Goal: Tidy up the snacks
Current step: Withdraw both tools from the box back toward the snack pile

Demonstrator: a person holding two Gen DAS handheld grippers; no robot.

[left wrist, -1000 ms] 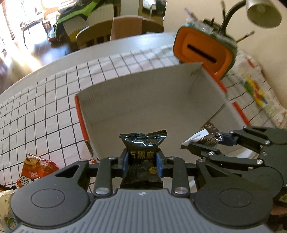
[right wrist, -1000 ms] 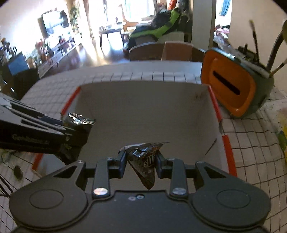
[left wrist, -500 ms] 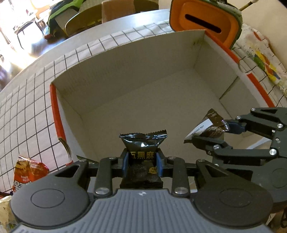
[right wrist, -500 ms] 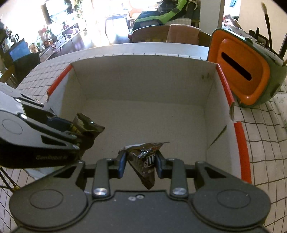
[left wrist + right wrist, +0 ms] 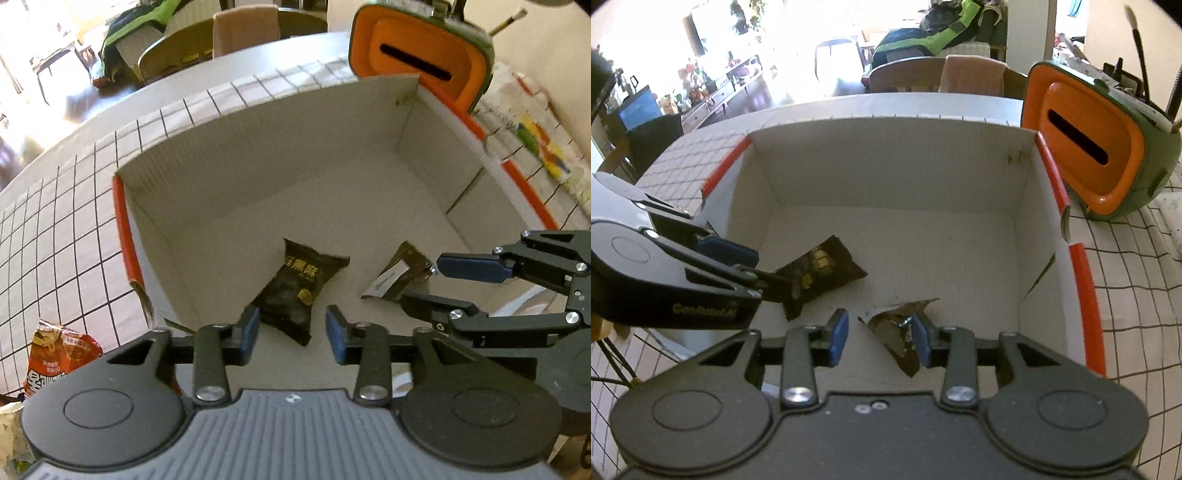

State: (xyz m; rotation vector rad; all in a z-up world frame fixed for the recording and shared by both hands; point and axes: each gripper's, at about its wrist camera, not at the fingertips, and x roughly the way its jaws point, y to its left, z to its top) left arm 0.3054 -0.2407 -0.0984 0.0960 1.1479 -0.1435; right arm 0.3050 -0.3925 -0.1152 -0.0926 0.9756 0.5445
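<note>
Two grippers hang over an open white box (image 5: 280,122) with orange edge strips, standing on a grid-patterned tablecloth (image 5: 55,206). Jaws of the left gripper (image 5: 291,326) are opening, and its blue pads stand clear of the black snack packet (image 5: 297,288), which is inside the box, towards the near left. Jaws of the right gripper (image 5: 879,334) are opening too; a crumpled dark wrapper (image 5: 895,332) is between them, against the right pad only. An orange-faced container (image 5: 1082,147) stands just beyond the box's far right corner, and a red snack bag (image 5: 55,356) lies on the cloth outside, near left.
</note>
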